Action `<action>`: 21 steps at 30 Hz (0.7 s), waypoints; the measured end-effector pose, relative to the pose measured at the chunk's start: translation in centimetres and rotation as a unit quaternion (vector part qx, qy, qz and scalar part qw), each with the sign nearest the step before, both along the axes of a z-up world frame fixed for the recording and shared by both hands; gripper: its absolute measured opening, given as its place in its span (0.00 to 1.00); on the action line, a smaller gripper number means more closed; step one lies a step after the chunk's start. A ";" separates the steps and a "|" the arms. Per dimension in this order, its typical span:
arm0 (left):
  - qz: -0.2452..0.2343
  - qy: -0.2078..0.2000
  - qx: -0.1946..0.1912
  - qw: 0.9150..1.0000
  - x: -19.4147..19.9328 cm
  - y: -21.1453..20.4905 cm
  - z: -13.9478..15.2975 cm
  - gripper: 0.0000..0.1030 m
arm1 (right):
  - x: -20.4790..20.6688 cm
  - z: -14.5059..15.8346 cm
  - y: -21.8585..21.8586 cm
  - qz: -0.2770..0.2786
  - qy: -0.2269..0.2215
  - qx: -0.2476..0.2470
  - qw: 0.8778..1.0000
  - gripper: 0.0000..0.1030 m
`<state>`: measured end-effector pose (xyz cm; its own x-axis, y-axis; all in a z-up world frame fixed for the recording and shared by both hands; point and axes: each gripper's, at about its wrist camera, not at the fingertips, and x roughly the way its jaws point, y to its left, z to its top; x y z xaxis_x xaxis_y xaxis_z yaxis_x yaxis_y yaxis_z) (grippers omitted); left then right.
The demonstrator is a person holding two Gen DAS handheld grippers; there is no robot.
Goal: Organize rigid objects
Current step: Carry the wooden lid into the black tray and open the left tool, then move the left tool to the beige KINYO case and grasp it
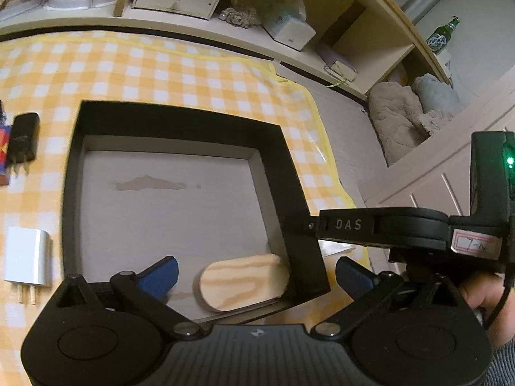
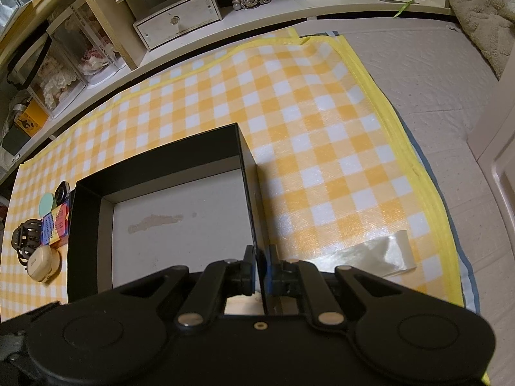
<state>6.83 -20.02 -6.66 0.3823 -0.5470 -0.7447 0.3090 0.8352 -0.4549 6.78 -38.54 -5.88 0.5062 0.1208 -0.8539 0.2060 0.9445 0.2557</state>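
Where "DAS" shows, right tongs (image 1: 297, 226).

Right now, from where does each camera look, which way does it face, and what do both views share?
Left wrist: sits on the left tongs, looking steeply down into the black box; own blue fingers wide open around the wooden block, with the right tongs' body and a hand at right.
Right wrist: sits on the right tongs, looking steeply down along the box's right wall, which its fingers pinch.
Shared: the box, the checked cloth, the white drawer unit.
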 end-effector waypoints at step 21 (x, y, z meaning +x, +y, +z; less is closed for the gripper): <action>0.008 -0.106 0.146 0.984 -1.4 7.9 6.2 1.00 | 0.1 0.1 0.1 0.006 0.000 -0.008 1.000 0.06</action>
